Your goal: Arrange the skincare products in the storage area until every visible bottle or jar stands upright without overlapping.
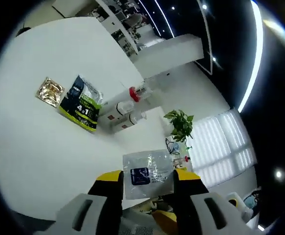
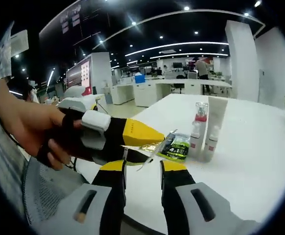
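Left gripper (image 1: 146, 182) fingers clamped on a clear plastic sachet (image 1: 147, 174) with a dark blue label; sachet held flat-on to the camera, long axis running up and away from the fingers; contents not readable.

Skincare group sits mid-bench on the white bench (image 1: 30, 147); in the left gripper view the tall white tube (image 1: 114, 106) and the white bottles (image 1: 130, 117) read with long axes pointing right across the frame, the view being rolled; clear pump bottle with red collar (image 1: 134, 94) at the same cluster. In the right gripper view the same group stands upright: pump bottle (image 2: 199, 128), tall white tube (image 2: 215, 122), small white bottle (image 2: 211, 143), close together, touching or not I cannot tell.

Black-and-green pouch (image 1: 80, 103) printed "4 in 1" lies flat just beside the bottles; gold foil sachet (image 1: 50, 91) flat next to it, apart from the bottles.

Right gripper (image 2: 143, 169) fingers apart, nothing between them; the left gripper crosses in front in that view, held by a hand (image 2: 30, 125). Potted plant (image 1: 180, 123) beyond the bench.
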Action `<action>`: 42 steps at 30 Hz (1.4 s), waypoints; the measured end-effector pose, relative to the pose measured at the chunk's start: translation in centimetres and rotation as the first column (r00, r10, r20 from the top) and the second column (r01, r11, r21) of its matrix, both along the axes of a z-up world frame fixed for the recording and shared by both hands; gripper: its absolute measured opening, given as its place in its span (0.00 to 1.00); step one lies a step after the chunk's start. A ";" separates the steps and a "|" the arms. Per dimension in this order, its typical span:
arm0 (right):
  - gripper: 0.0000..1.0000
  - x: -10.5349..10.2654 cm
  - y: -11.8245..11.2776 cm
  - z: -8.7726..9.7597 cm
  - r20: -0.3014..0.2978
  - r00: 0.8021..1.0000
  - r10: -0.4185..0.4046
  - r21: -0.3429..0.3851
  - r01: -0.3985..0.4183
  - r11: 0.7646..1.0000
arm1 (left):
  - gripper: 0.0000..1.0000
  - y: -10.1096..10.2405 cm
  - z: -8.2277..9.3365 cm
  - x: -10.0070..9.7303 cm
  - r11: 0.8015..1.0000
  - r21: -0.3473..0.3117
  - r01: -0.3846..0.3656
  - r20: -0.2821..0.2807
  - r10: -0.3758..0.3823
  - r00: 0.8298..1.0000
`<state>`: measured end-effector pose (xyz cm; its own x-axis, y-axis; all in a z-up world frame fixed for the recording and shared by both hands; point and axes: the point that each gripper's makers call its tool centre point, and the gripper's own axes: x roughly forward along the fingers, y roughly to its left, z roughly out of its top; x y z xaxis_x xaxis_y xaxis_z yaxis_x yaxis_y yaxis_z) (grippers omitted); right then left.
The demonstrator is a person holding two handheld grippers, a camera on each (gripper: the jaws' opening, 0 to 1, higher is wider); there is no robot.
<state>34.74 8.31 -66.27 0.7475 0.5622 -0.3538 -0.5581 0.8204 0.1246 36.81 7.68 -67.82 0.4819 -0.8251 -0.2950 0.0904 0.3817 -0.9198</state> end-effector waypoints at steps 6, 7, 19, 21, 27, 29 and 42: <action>0.23 0.3 -0.3 -0.1 -0.005 1.000 -0.019 0.001 0.019 1.000 | 0.42 -0.7 0.4 -1.3 0.999 -0.036 0.010 -0.029 -0.011 1.000; 0.23 0.3 -0.3 -0.1 -0.009 1.000 -0.020 0.002 0.020 1.000 | 0.42 -0.7 0.5 -1.3 0.999 -0.047 0.004 -0.032 -0.005 0.999; 0.11 -0.1 0.0 -0.6 -0.033 0.999 0.003 -0.012 -0.003 1.000 | 0.42 -0.7 1.1 -2.7 0.992 -0.122 -0.019 -0.062 0.012 0.998; 0.09 -0.1 0.0 -0.6 -0.034 0.999 0.006 -0.018 -0.007 1.000 | 0.42 -0.6 1.2 -2.8 0.992 -0.123 -0.018 -0.061 0.010 0.998; 0.01 -0.4 0.1 -0.7 -0.039 0.999 0.013 -0.020 -0.014 1.000 | 0.42 -0.2 1.1 -3.2 0.989 -0.146 -0.032 -0.085 0.019 0.996; 0.01 -0.5 0.3 -0.7 -0.049 0.999 0.020 -0.008 -0.020 1.000 | 0.42 0.0 1.1 -3.3 0.988 -0.149 -0.037 -0.088 0.024 0.996; 0.00 -0.5 0.3 -1.1 -0.051 0.998 0.026 -0.032 -0.027 0.999 | 0.42 -0.2 0.8 -3.4 0.976 -0.216 -0.023 -0.124 -0.004 0.992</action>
<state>34.19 8.60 -67.32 0.7133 0.5691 -0.4091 -0.5732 0.8095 0.1267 33.45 7.49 -66.97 0.4613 -0.8713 -0.1674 -0.0317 0.1724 -0.9845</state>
